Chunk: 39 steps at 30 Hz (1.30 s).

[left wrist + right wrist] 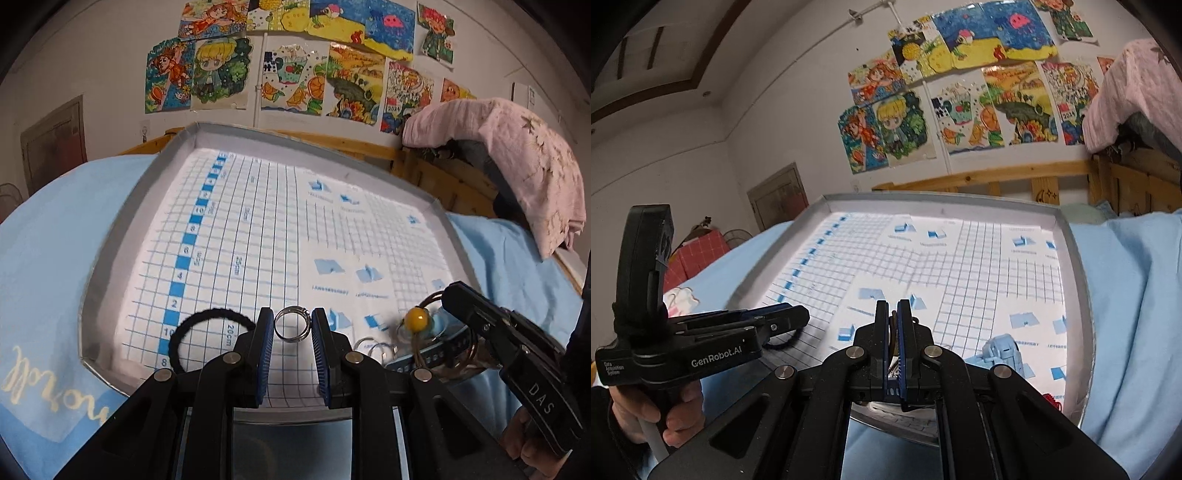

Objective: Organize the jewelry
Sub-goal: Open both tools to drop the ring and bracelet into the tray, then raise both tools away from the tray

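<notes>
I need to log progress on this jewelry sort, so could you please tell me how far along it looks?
Nothing looks sorted yet. In hand: the left hand-held gripper is open around a silver ring lying on the tray; the right hand-held gripper is shut on a hair tie with a yellow bead. Left: the black hair tie and thin silver rings lie loose near the front edge.

A home bedroom, likely a child's; colourful hand-drawn pictures (291, 66) are taped across the white wall; a wooden bed frame (979, 181) runs beneath them; a pale blue bedsheet (48, 229) covers the bed; a pink quilt (517, 155) lies heaped at one end.
</notes>
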Available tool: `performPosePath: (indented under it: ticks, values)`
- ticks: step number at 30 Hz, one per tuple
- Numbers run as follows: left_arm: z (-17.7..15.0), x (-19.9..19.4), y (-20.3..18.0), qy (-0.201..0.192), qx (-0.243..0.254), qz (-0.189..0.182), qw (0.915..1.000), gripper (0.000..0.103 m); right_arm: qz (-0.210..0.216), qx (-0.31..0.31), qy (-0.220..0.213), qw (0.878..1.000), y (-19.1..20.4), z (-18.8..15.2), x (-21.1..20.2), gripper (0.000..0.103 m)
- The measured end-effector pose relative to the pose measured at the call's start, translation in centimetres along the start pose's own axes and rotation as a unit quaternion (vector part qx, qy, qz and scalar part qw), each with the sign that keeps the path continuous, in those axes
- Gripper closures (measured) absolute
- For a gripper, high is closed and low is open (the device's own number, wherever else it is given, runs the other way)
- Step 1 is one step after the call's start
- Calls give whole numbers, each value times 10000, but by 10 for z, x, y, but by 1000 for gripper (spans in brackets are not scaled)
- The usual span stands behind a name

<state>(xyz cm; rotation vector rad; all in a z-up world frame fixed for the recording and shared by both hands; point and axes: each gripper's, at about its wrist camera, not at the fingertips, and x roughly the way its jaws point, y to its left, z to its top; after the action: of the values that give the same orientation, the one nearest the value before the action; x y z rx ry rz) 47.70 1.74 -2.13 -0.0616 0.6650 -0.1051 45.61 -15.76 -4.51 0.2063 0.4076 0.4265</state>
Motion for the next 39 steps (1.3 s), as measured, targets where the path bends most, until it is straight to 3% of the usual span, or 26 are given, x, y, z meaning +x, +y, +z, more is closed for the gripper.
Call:
performPosePath:
  ticks: [8,10,11,12,13,15,16,20,21,22,24,27,32,39]
  values:
    - [-6,2,4,4,-71,10,10000,83,-163,-16,167,9997,2,-5,6,97]
    - [-5,0,8,-14,-185,-23,9998,83,-182,8,155,9997,1,-4,5,91]
    - [-4,-2,10,-48,-260,-39,9996,82,-188,25,136,9997,0,-4,4,81]
    - [-4,-4,12,-85,-331,-44,9994,77,-182,51,80,9998,-1,-4,2,71]
    - [-3,-6,14,-122,-384,-35,9992,72,-181,72,16,9998,-2,-3,-1,70]
    - [-2,-11,18,-259,-471,2,9986,45,-200,81,-50,9998,-2,-2,-4,70]
    - [-1,-14,19,-340,-500,24,9982,40,-206,80,-87,9997,-3,-1,-5,70]
    - [4,-28,20,-610,-556,36,9966,37,-286,65,-230,9993,-3,3,-12,69]
    - [4,-31,19,-644,-565,54,9963,35,-312,70,-280,9991,-4,4,-15,62]
    - [5,-36,19,-701,-577,63,9959,31,-347,79,-337,9988,-5,5,-19,58]
    - [5,-49,17,-865,-580,119,9945,13,-411,95,-485,9979,-6,8,-30,48]
    - [5,-73,14,-1153,-515,237,9917,4,-468,105,-646,9968,-5,15,-49,36]
    - [7,-115,8,-1462,-424,355,9877,0,-420,-63,-926,9948,7,27,-87,9]
    - [-13,-174,2,-1760,-485,457,9821,0,-431,-568,-1185,9904,43,34,-149,3]
